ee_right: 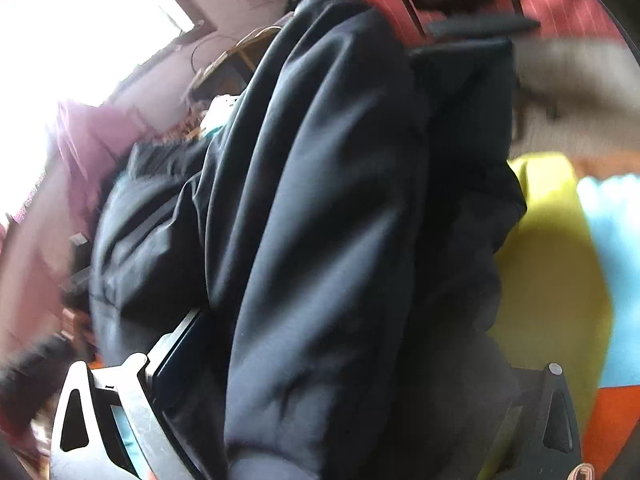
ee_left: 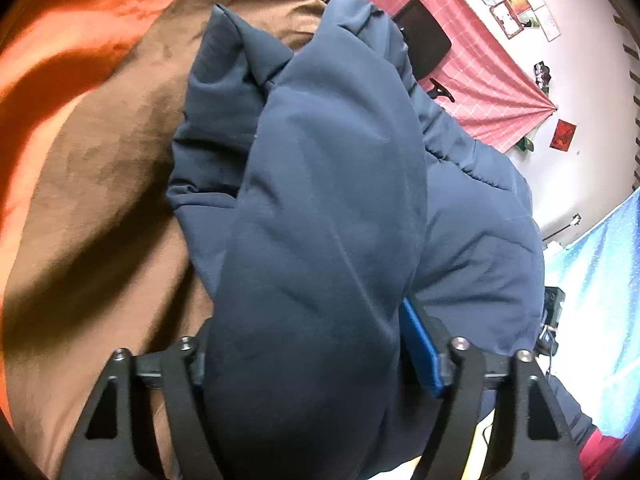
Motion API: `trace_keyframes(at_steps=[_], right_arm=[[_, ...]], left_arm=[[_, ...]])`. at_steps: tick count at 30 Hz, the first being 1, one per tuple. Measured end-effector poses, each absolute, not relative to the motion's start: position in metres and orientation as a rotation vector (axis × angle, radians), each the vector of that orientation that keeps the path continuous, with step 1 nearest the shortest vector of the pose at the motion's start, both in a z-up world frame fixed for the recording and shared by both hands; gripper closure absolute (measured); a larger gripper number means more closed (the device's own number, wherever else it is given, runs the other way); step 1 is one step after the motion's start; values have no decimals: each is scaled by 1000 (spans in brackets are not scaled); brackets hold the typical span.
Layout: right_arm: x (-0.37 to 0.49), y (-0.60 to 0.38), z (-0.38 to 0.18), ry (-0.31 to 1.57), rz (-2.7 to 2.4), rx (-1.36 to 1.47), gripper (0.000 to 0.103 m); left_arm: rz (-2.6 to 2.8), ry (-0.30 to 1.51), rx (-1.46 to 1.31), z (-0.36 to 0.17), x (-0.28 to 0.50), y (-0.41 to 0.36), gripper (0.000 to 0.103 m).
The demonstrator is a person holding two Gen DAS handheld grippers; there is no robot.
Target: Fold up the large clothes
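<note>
Left wrist view: left gripper (ee_left: 316, 364) has a thick fold of the navy padded jacket (ee_left: 332, 184) bunched between its fingers (ee_left: 424, 352), blue pad pressed against the cloth on the right side, so it's clamped on fabric. Jacket runs away from the camera in a long puffy roll over a brown sheet (ee_left: 100, 200), orange cloth (ee_left: 52, 40) at far left. Only this view shows the pink checked cloth (ee_left: 480, 80) on the far wall and the light blue dotted fabric (ee_left: 600, 300) at right.

Right wrist view: blurred by motion. Right gripper (ee_right: 344, 392) fingers (ee_right: 176, 356) sit either side of the same jacket, looking almost black here, gripping a bulky fold. Only here: yellow fabric (ee_right: 552, 264) to the right, bright window (ee_right: 80, 20) at far left
</note>
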State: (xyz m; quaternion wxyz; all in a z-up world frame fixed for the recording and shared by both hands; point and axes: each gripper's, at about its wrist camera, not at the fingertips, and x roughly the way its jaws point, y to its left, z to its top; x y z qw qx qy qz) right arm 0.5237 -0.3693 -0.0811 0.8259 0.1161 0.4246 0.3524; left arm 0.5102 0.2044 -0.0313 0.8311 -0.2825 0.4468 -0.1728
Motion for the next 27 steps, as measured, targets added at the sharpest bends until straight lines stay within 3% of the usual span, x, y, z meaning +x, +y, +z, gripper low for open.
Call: trace_keyframes(at_steps=[3, 10, 13, 15, 18, 21, 27], right_arm=[[514, -368, -80, 874, 731, 219, 0], [554, -411, -122, 1068, 766, 598, 0], [543, -408, -111, 1047, 731, 509, 15], [534, -411, -102, 1027, 704, 483, 35], [517, -414, -82, 997, 665, 462, 57], [507, -421, -64, 981, 620, 485, 68], [494, -449, -42, 1002, 625, 525, 70]], left_arm=[[-338, 939, -552, -28, 507, 194, 45], [-246, 946, -622, -38, 514, 164, 51], [-220, 932, -636, -30, 506, 164, 68], [-204, 920, -641, -26, 500, 163, 76], [-174, 900, -615, -11, 491, 155, 85], [-166, 870, -582, 7, 480, 143, 90], [-212, 819, -544, 45, 464, 119, 91]])
